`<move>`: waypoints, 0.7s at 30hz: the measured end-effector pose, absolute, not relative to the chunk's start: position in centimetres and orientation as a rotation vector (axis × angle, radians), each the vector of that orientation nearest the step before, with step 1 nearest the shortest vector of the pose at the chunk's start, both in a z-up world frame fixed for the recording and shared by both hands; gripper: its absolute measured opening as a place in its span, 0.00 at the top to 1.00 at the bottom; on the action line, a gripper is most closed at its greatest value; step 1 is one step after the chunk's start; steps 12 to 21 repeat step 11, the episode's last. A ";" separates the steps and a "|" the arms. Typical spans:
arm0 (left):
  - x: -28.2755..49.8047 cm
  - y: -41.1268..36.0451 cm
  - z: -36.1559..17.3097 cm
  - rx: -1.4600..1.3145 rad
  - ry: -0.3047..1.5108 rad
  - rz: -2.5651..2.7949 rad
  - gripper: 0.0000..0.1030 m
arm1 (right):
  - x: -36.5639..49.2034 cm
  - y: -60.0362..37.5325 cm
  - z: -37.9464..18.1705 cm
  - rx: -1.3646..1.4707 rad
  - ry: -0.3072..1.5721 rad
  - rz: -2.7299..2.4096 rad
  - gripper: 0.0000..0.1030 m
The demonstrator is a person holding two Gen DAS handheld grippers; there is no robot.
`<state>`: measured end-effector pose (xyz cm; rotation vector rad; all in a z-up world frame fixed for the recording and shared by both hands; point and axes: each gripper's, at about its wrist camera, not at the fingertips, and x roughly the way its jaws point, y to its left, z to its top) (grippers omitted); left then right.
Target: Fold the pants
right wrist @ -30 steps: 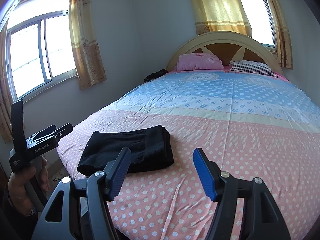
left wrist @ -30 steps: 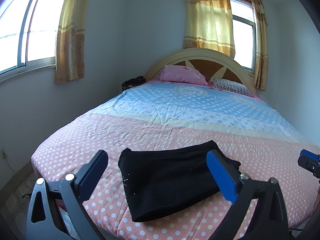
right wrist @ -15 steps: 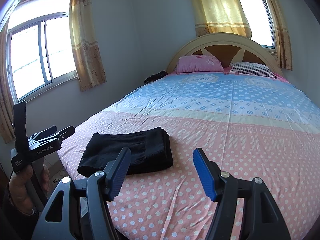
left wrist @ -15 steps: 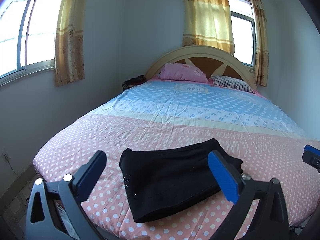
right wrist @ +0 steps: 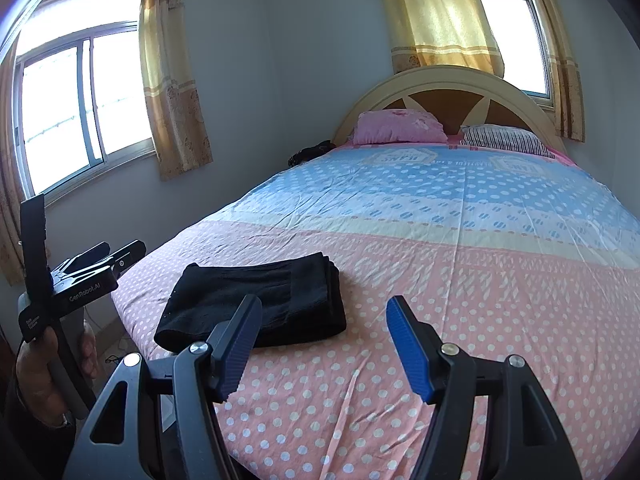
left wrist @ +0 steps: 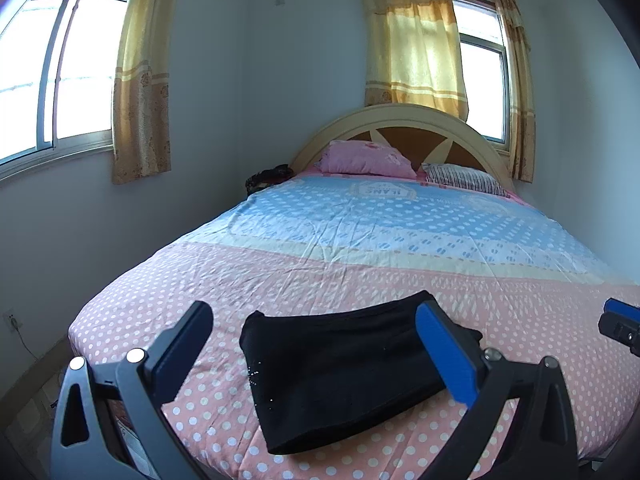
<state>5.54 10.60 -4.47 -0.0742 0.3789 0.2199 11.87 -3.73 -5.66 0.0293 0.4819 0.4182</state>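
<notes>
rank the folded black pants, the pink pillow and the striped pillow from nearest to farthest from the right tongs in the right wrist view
1. Folded black pants: just ahead and left of the open right tongs, on the pink dotted part of the bedspread.
2. and 3. Pink pillow and striped pillow: both at the headboard, pink on the left, striped on the right; too close to call.

Only clear text is showing on the left gripper (right wrist: 86, 276) body in the right wrist view, reading "GenRobot.AI" in white, while a small white label lower on its handle and the printed emblems on the blue bedsheet (right wrist: 460, 184) are staying too blurred to read.
</notes>
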 end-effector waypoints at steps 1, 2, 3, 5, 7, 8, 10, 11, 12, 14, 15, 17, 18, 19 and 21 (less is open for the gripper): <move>5.6 10.7 -4.6 -0.077 0.383 0.222 0.00 | 11.9 -3.7 -5.7 0.028 0.483 0.420 0.36; 5.6 10.7 -4.7 -0.078 0.386 0.225 0.00 | 11.9 -3.7 -5.8 0.027 0.485 0.421 0.36; 5.7 10.7 -4.8 -0.078 0.387 0.225 0.00 | 11.9 -3.7 -5.8 0.025 0.488 0.422 0.36; 5.8 10.7 -5.0 -0.079 0.393 0.228 0.00 | 11.9 -3.6 -6.0 0.022 0.493 0.422 0.36; 5.8 10.7 -5.3 -0.081 0.396 0.227 0.00 | 11.9 -3.6 -6.2 0.020 0.498 0.421 0.36; 5.8 10.7 -5.4 -0.078 0.398 0.225 0.00 | 11.9 -3.7 -6.3 0.020 0.499 0.421 0.36; 5.8 10.6 -5.5 -0.071 0.399 0.227 0.00 | 11.9 -3.8 -6.5 0.022 0.501 0.418 0.36; 5.9 10.6 -5.6 -0.070 0.404 0.225 0.00 | 11.9 -3.9 -6.5 0.024 0.502 0.416 0.36; 5.9 10.6 -5.6 -0.070 0.404 0.225 0.00 | 11.9 -3.9 -6.5 0.024 0.502 0.416 0.36; 5.9 10.6 -5.6 -0.070 0.404 0.225 0.00 | 11.9 -3.9 -6.5 0.024 0.502 0.416 0.36; 5.9 10.6 -5.6 -0.070 0.404 0.225 0.00 | 11.9 -3.9 -6.5 0.024 0.502 0.416 0.36; 5.9 10.6 -5.6 -0.070 0.404 0.225 0.00 | 11.9 -3.9 -6.5 0.024 0.502 0.416 0.36; 5.9 10.6 -5.6 -0.070 0.404 0.225 0.00 | 11.9 -3.9 -6.5 0.024 0.502 0.416 0.36; 5.9 10.6 -5.6 -0.070 0.404 0.225 0.00 | 11.9 -3.9 -6.5 0.024 0.502 0.416 0.36; 5.9 10.6 -5.6 -0.070 0.404 0.225 0.00 | 11.9 -3.9 -6.5 0.024 0.502 0.416 0.36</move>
